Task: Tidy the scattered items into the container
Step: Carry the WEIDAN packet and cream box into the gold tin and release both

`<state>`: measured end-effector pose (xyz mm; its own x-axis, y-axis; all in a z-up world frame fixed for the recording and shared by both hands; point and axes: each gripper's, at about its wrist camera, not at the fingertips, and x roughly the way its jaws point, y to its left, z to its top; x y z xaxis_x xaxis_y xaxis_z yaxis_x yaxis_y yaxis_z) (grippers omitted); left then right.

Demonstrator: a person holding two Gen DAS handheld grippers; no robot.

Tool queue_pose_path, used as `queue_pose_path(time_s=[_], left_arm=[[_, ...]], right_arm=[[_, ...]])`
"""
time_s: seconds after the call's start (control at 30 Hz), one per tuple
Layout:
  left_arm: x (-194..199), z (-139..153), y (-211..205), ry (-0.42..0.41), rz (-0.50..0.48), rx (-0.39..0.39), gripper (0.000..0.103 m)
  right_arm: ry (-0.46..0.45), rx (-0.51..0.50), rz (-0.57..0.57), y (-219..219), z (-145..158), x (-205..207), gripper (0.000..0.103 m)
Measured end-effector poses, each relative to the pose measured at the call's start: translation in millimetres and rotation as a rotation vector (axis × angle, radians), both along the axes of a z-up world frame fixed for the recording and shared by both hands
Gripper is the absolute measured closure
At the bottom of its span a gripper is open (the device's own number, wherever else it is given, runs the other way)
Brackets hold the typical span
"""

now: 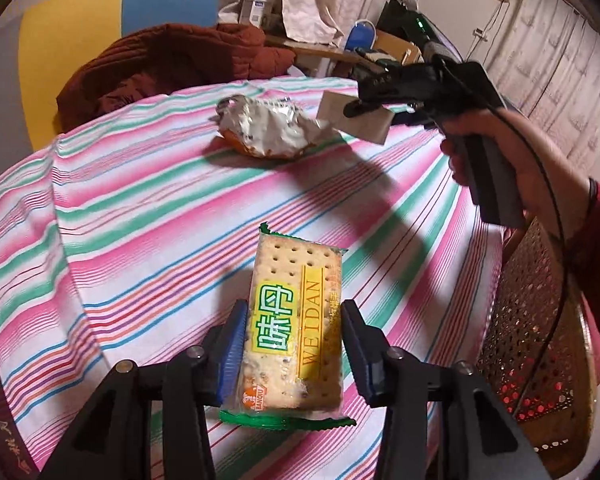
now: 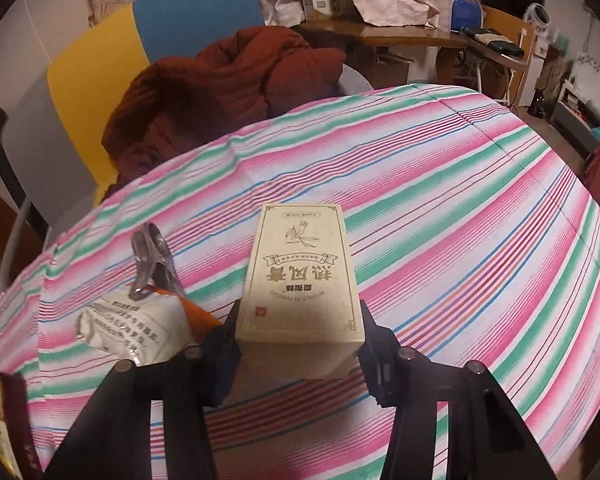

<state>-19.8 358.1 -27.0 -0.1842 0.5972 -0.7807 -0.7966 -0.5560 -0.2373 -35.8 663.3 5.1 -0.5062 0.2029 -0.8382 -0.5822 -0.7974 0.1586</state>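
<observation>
One cracker packet (image 1: 296, 320), one beige box (image 2: 300, 288), one clipped snack bag (image 1: 268, 128) (silver, crumpled), two grippers.

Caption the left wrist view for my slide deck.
Left tongs grip a cracker packet above striped cloth.

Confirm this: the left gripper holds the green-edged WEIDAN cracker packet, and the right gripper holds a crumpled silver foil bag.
Half right. The left gripper does hold the green-edged WEIDAN cracker packet. But the right wrist view shows the right gripper clamped on a beige printed cardboard box; the crumpled silver foil bag lies on the striped cloth beside it.
</observation>
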Motion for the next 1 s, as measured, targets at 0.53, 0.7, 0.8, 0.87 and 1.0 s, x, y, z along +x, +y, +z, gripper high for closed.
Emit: queue_pose_path(time_s=[0.53,0.7,0.8,0.87,1.0], left_arm=[[-8.1,34.5,-44.3,0.024,0.114,0.109,0.057],[-9.9,58.6,-79.1,0.082,0.190,0.156,0.057],[-10.2,70.1,-108.6,0.092,0.237,0.183,0.057],[-8.6,75.0,-129.1,0.097,0.264,0.197,0.057],[-10.0,80.1,-173.8,0.080,0.334,0.221,0.057]], right_arm=[[0.177,0.035,0.050,-58.8,54.2,21.7,0.051],[0.257,-0.009,0.126,-98.4,78.2,26.4,0.051],[0.302,-0.015,0.195,-135.7,93.8,28.7,0.051],[0.322,-0.029,0.234,-156.1,99.0,29.3,0.051],[0.345,-0.064,0.318,-206.8,105.1,29.7,0.051]])
